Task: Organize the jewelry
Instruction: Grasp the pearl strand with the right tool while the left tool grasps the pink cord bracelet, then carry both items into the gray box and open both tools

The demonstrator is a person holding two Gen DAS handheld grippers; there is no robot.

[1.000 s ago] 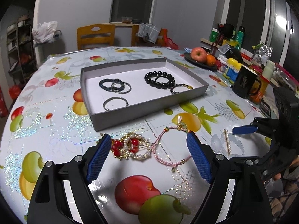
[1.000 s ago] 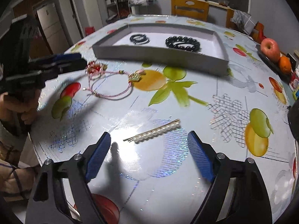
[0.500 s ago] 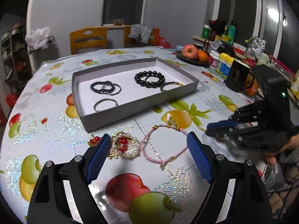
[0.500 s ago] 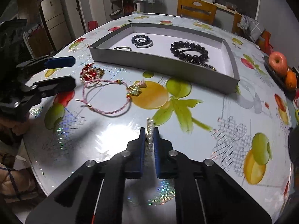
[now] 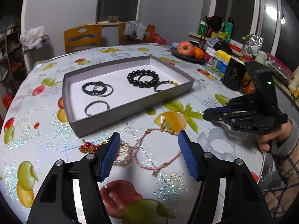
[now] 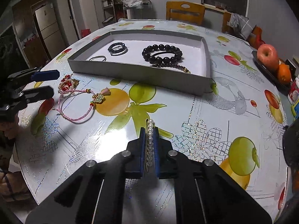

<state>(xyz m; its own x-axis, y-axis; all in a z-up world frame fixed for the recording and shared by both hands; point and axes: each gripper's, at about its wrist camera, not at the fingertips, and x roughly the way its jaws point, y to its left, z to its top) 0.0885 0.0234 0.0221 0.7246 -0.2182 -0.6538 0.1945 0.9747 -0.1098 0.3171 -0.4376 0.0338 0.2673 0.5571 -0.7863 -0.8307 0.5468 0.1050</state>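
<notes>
We hold a black two-finger gripper with blue ribbed pads in each hand over a round table covered in a glossy fruit-print cloth (image 6: 214, 112). Our right gripper (image 6: 149, 136) has its jaws pressed together on a slim gold hair clip lined with white pearls (image 6: 150, 130), which runs lengthwise between the pads with its tip poking out ahead; it appears lifted off the cloth, though we cannot be sure. Our left gripper (image 5: 147, 145) hangs wide open and grips nothing, its pads spread above a pink cord bracelet with a gold butterfly charm (image 5: 147, 155), which lies touching a cluster of red beads and small pearls (image 5: 89, 147). Just beyond these sits a shallow grey cardboard tray with a white floor (image 6: 138, 72), already containing a bracelet of large black beads (image 6: 161, 53), a dark fine-beaded bracelet with a gold clasp (image 6: 171, 66), a coiled dark bracelet (image 6: 117, 48) and a thin metal bangle (image 6: 97, 58). We judge the step in hand to be carrying the pearl clip to the tray; the next move calls for bringing it over the near wall and letting it go on bare white floor. Beyond the table are a wooden chair (image 6: 184, 12), a plate with an apple and an orange (image 6: 271, 59), a refrigerator and shelves.
</notes>
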